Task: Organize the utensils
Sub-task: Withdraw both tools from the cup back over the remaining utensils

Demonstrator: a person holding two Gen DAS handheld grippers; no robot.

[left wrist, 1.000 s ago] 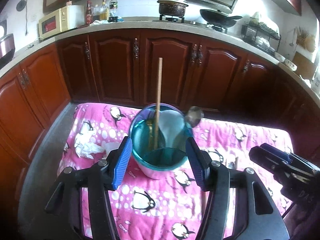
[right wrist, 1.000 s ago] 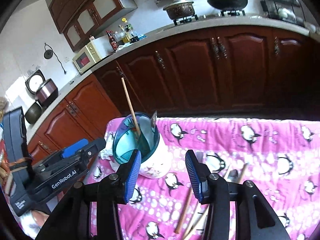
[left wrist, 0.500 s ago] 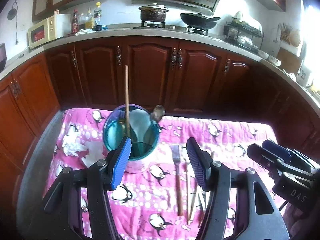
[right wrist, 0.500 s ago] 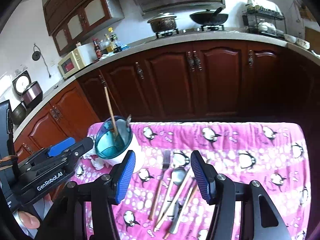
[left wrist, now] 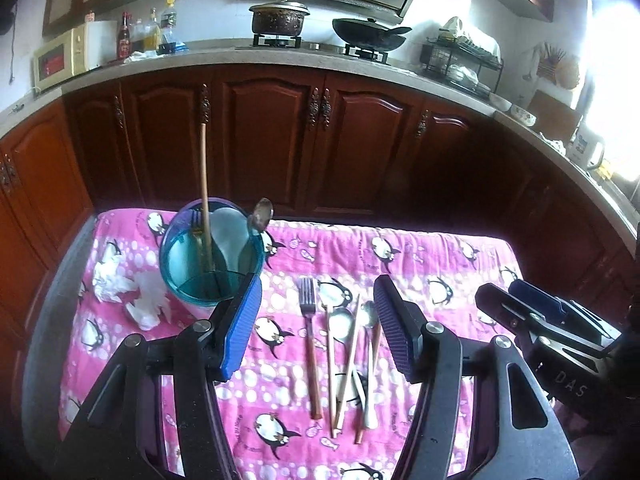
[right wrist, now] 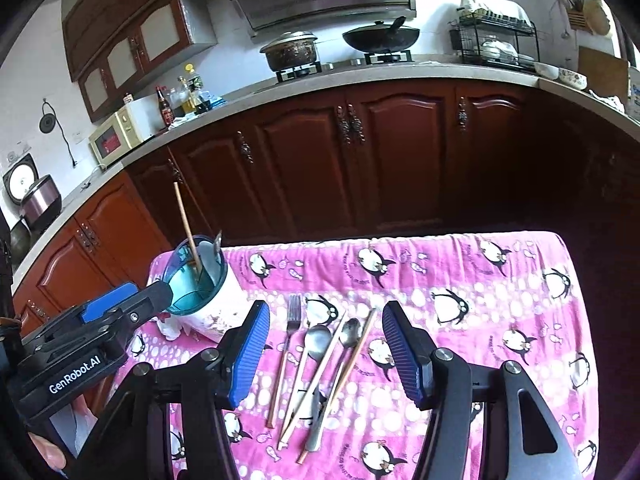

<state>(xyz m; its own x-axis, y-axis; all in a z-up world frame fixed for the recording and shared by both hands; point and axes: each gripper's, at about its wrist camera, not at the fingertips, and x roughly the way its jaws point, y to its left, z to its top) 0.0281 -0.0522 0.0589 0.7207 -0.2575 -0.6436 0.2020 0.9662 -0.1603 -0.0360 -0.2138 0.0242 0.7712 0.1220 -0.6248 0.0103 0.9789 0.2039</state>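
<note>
penguin cloth (left wrist: 440, 264) before dark wood cabinets (left wrist: 272, 136).

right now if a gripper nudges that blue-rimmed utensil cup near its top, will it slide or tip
Probably tip rather than slide. The utensil cup stands tall and narrow on the soft penguin cloth, which likely grips its base. The long chopstick and spoon stick up above the rim, so the weight may sit high. It looks like light plastic, so even a small push could rock it.
</note>
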